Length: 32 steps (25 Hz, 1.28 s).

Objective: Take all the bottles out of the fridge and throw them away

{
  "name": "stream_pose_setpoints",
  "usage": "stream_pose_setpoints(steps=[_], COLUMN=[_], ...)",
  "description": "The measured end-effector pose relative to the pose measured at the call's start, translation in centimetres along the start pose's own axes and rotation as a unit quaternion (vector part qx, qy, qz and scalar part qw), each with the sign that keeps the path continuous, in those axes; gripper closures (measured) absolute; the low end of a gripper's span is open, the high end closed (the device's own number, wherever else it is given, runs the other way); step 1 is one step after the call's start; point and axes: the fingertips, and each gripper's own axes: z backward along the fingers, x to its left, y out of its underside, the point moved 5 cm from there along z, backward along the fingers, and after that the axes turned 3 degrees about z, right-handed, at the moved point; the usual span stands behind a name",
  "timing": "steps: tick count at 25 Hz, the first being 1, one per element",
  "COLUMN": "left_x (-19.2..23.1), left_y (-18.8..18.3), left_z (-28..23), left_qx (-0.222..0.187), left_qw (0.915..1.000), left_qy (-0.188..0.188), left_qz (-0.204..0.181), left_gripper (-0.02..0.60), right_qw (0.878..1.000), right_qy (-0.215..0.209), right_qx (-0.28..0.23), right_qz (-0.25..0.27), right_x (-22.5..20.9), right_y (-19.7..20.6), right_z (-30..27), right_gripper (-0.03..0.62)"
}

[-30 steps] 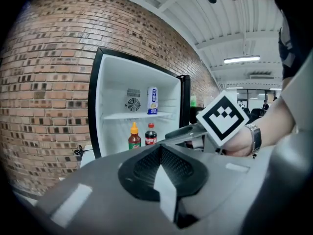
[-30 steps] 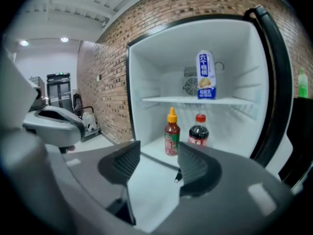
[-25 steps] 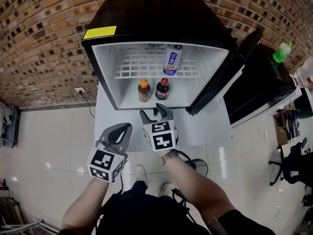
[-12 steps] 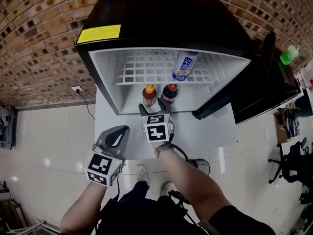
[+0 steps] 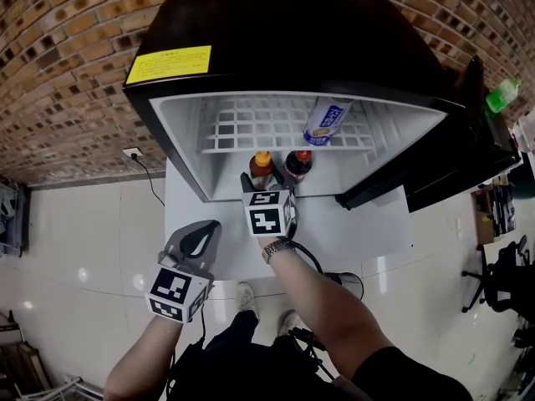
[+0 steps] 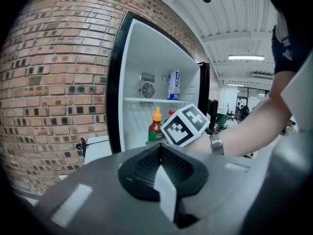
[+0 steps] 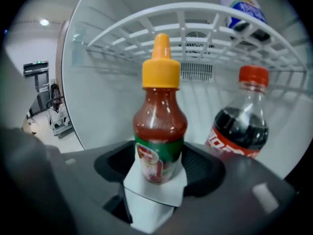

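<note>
One sauce bottle (image 7: pixel 160 126), at the fridge (image 5: pixel 292 40) front, is framed unclamped by the right gripper (image 5: pixel 267 187), jaws just opened wide; the left gripper (image 6: pixel 159 153) is closed.

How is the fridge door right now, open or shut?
Open: the door stands swung out to the right, and the wire shelf inside is in plain view.

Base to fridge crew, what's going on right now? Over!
Left gripper shut, empty, outside the fridge. Right gripper jaws just been opening, sauce bottle between them, not gripped. Cola bottle close beside; white bottle on the shelf.
</note>
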Motion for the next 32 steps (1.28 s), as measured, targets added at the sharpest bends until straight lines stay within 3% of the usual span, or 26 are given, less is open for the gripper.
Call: stream_pose_setpoints(steps=[2, 16, 25, 32], left_x=[0.1, -3.9, -12.1, -21.1], left_y=[0.0, -0.6, -1.0, 0.1], left_z=[0.0, -0.9, -2.7, -5.4], left_qx=[0.0, -0.006, -0.001, 0.018], left_qw=[1.0, 0.9998, 0.9983, 0.9938], left_qy=[0.0, 0.017, 0.054, 0.101], left_qz=[-0.001, -0.004, -0.022, -0.042], left_gripper=[0.578, 0.578, 0.578, 0.578], right_qw=[1.0, 0.998, 0.998, 0.999], right_qy=[0.003, -0.041, -0.043, -0.017], right_qx=[-0.003, -0.038, -0.05, -0.037], right_qz=[-0.006, 0.002, -0.018, -0.034], right_x=[-0.1, 0.2, -3.6, -8.5], right_y=[0.0, 0.7, 4.4, 10.2], right_z=[0.0, 7.5, 17.9, 26.0], right_gripper=[0.319, 0.324, 0.324, 0.324])
